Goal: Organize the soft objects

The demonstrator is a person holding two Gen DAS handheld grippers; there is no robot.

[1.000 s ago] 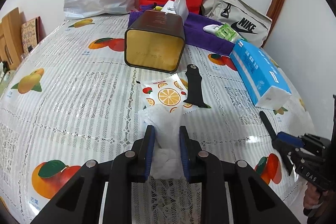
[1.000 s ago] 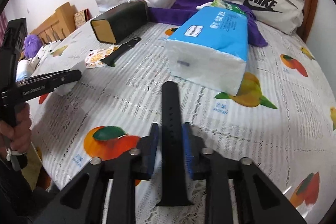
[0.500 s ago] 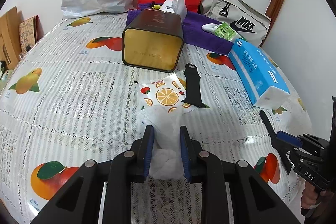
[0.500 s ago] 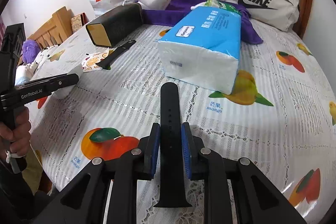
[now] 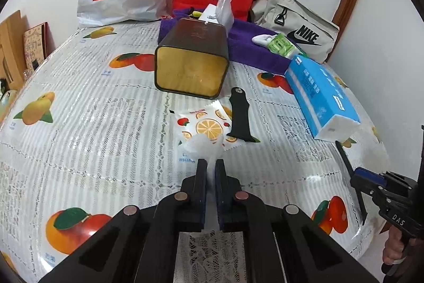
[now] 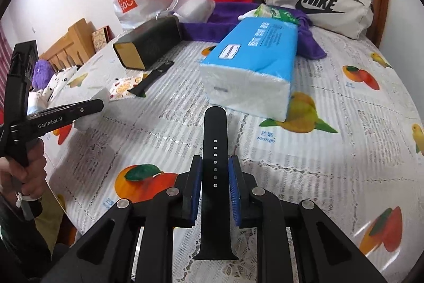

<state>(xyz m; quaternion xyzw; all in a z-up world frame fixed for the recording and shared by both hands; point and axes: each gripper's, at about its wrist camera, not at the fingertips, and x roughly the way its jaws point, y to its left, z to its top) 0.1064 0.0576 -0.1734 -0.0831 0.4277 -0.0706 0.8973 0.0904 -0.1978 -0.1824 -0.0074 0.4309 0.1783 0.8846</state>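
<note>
Squeezing a white crumpled tissue (image 5: 202, 143) at six o'clock, left gripper (image 5: 210, 163) just clamping tighter. Pinching a black watch strap (image 6: 215, 163), right gripper (image 6: 215, 169). Judging early: second strap (image 5: 239, 116), orange-print sachet (image 5: 205, 125), tissue pack (image 5: 322, 97) lying outside the tin (image 5: 192, 65) at twelve.

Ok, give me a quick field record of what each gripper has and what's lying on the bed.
left gripper: just closed, pinching white tissue wad
right gripper: shut on black watch strap
second strap: lying flat, partly over fruit-print packet
open tin: on its side
blue tissue pack: ahead of right gripper
surface: fruit-print cover
</note>
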